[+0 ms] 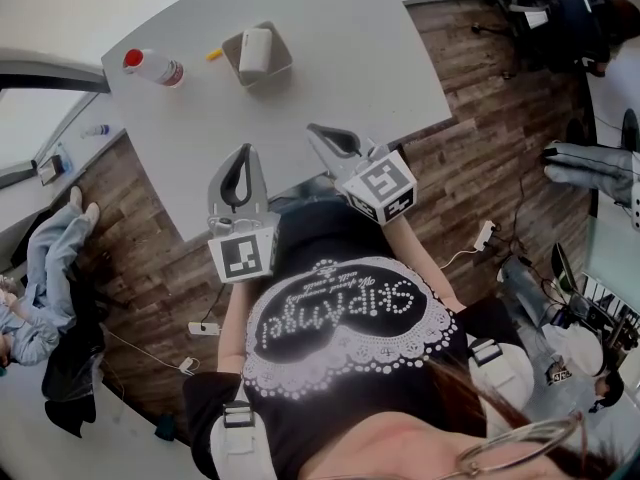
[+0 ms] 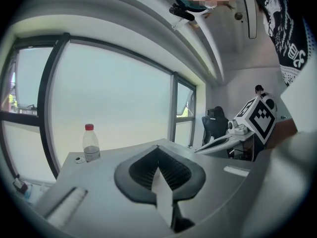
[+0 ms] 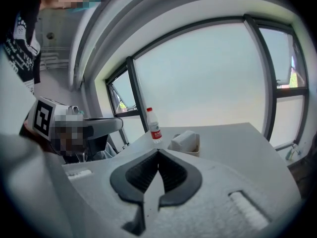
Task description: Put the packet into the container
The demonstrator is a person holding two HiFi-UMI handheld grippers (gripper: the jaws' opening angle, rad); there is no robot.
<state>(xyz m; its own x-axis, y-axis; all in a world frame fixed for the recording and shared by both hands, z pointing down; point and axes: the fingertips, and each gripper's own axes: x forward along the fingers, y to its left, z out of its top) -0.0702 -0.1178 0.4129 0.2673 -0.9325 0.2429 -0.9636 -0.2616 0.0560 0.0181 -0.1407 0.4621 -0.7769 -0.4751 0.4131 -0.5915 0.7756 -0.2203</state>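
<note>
Head view: 1 packet [image 1: 256, 50] lies inside the 1 container [image 1: 281, 69] on the table [image 1: 340, 58], and 1 bottle [image 1: 153, 67] stands left of the container. The left gripper view shows only the bottle. Your left gripper [image 1: 245, 150] and right gripper [image 1: 313, 129] sit nearer you than the container, both with jaws pressed together and empty.

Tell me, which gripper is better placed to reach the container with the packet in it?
Probably the right. The right gripper points at the container, straight ahead in its view, packet inside. The left gripper sees the bottle, not the container. Both are shut and empty.
</note>
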